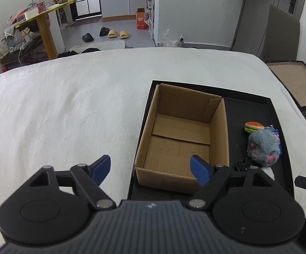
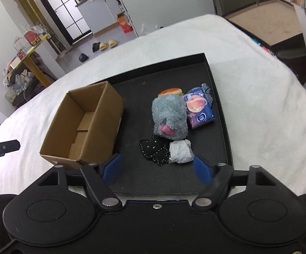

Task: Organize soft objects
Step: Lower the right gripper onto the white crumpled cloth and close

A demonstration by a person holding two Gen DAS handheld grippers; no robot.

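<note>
White bed [image 2: 248, 67]: only right view shows tissue pack [image 2: 199, 111], perhaps wipes.

- We see the cardboard box [image 2: 83, 124]: open top, nothing inside, standing upright on the left part of the black tray [image 2: 218, 97].
- Grey fluffy plush [image 2: 169, 116] with pink patches, mid-tray, well right of the box.
- Burger toy [image 2: 171, 91] just behind the plush, touching it.
- Purple packet [image 2: 199, 111] against the plush's right side.
- Black stitched cloth [image 2: 155, 151] and crumpled white wad [image 2: 180, 151] side by side in front of the plush.
</note>
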